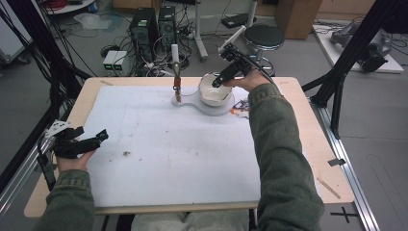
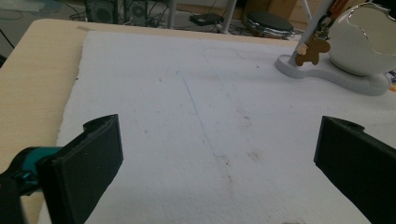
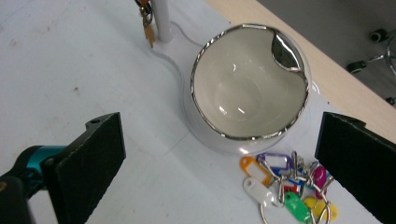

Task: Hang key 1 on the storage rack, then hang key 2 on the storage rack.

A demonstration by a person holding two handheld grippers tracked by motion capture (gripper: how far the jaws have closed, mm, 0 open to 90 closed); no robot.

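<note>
Below the right gripper (image 3: 219, 154), whose jaws stand wide and hold nothing, sits the white bowl (image 3: 247, 88), with the bunch of key tags (image 3: 285, 186) just beside it.

key tags (image 3: 285, 189) cut off below, perhaps partly

glossy ceramic-looking bowl (image 3: 247, 88) with shiny metallic rim, coloured plastic key tags (image 3: 285, 186), rough matt white mat (image 1: 168, 144).

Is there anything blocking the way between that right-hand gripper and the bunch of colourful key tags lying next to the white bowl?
Nothing visible does. The right gripper hangs open above the bunch of coloured plastic key tags on metal rings. The glossy white apple-shaped bowl sits beside them, not over them.
</note>
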